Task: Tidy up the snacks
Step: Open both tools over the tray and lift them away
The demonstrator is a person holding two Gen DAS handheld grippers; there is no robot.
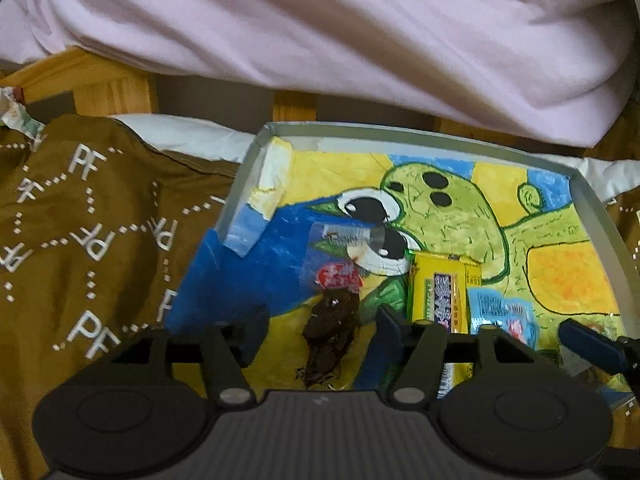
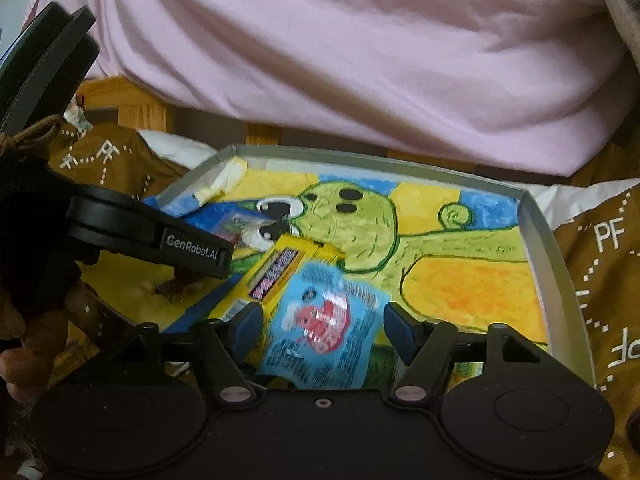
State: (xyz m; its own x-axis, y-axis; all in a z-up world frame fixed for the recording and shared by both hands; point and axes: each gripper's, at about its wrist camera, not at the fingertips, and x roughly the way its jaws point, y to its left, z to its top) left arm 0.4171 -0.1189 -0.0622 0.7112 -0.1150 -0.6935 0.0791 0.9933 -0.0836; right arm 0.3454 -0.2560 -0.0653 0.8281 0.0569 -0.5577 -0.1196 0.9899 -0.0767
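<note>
A grey tray (image 1: 440, 136) lined with a painted cartoon picture holds the snacks. My left gripper (image 1: 318, 334) is open over its left part. A clear packet of dark brown snack (image 1: 328, 340) with a red label lies between the jaws, untouched. Just to the right lie a yellow packet (image 1: 440, 292) and a light blue packet (image 1: 504, 312). My right gripper (image 2: 324, 326) is open, and the blue packet (image 2: 316, 344) lies blurred between its fingers. The yellow packet (image 2: 280, 276) is just behind it. The left gripper (image 2: 192, 248) hides most of the dark snack (image 2: 176, 284).
The tray rim (image 2: 540, 240) rests on brown cloth (image 1: 92, 240) printed with white letters. Pink bedding (image 1: 360, 40) hangs over a wooden frame (image 1: 112, 92) behind it. A hand (image 2: 24, 340) holds the left gripper at lower left. The tray's right half (image 2: 460, 292) is bare picture.
</note>
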